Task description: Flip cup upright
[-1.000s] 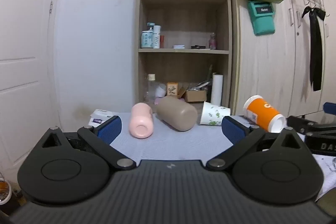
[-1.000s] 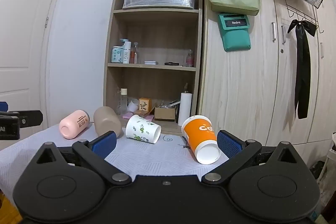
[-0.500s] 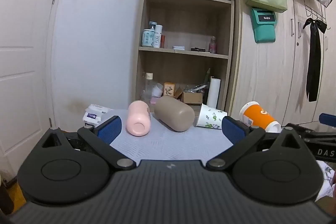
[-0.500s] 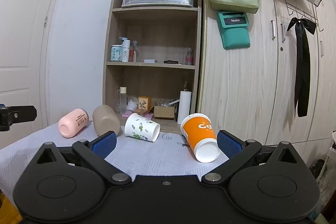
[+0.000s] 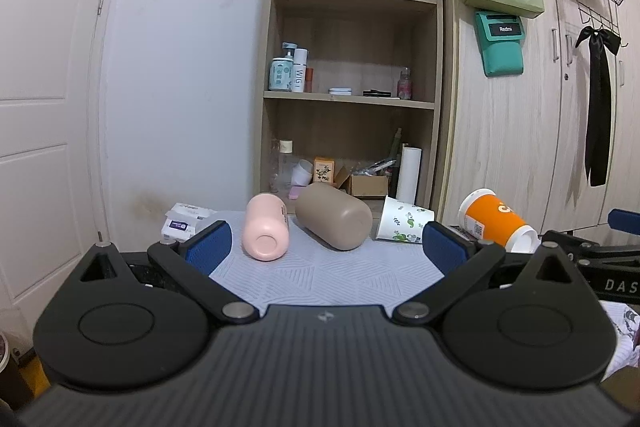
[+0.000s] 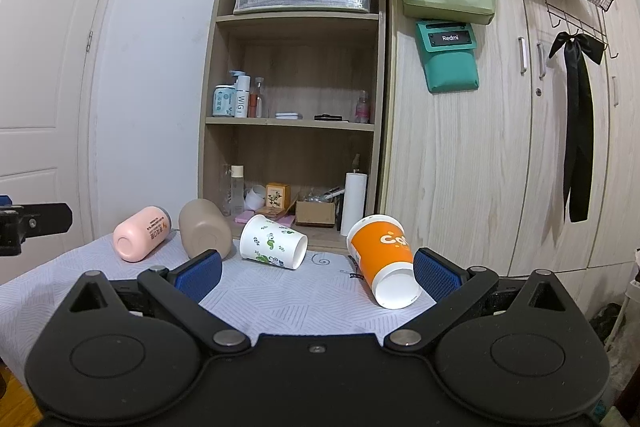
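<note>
- Four cups lie on their sides in a row on a table covered by a pale patterned cloth [image 6: 304, 299].
- From left to right: a pink cup [image 6: 140, 234], a taupe cup [image 6: 204, 233], a white paper cup with a leaf print [image 6: 274, 242], and an orange paper cup [image 6: 382, 257].
- The orange paper cup's open white mouth points toward the right wrist camera, just beside the right-hand blue pad [image 6: 434, 274].
- The right gripper [image 6: 316, 273] stands with jaws spread wide, holding nothing, short of the cups.
- The left gripper [image 5: 326, 249] also has its jaws wide apart and empty, facing the pink and taupe cups.
- Behind the table stands a wooden shelf unit [image 6: 296, 131] with bottles; beside it, a wardrobe [image 6: 500, 147].
</note>
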### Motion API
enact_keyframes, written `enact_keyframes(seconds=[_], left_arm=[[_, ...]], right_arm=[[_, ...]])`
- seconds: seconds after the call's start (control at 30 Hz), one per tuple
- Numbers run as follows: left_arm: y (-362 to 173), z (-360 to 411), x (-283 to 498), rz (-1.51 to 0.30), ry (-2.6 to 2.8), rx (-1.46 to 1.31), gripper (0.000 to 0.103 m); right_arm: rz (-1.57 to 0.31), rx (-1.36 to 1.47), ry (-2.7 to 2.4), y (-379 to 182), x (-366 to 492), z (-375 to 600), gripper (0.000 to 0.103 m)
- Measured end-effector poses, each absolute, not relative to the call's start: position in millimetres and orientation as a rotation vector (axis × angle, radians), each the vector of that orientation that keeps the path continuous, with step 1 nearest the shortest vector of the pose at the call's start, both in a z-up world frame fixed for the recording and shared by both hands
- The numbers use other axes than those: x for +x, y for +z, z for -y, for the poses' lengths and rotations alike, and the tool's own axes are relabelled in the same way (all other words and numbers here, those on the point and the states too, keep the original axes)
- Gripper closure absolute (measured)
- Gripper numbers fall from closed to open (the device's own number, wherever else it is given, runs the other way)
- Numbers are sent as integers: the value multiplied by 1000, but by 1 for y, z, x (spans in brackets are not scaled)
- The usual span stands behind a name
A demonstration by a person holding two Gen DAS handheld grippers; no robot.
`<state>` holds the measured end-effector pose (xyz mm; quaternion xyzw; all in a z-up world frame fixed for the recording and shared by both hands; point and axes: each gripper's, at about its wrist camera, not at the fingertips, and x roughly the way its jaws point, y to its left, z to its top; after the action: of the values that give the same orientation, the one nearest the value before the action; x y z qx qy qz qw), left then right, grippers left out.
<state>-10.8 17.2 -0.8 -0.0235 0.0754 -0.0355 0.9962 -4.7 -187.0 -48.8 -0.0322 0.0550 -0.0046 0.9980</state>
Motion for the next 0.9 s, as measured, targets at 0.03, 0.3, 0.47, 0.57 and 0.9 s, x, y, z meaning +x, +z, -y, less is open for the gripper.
enact_keyframes(seconds=[0.03, 0.3, 0.47, 0.57, 0.9], left_arm=[[-1, -17, -11, -152, -71, -46, 0], [0, -16, -12, -150, -55, -24, 0], [0, -16, -12, -149, -60, -19, 0], [0, -14, -13, -144, -59, -5, 0], [0, -8, -18, -132, -64, 27, 0]], right_arm=[[-112, -64, -8, -49, -4, 187, 0], [-113, -63, -4, -49, -4, 187, 0], [-114, -69, -2, -49, -4, 187, 0], [-114, -70, -2, -48, -5, 186, 0], [-112, -68, -8, -48, -5, 186, 0]])
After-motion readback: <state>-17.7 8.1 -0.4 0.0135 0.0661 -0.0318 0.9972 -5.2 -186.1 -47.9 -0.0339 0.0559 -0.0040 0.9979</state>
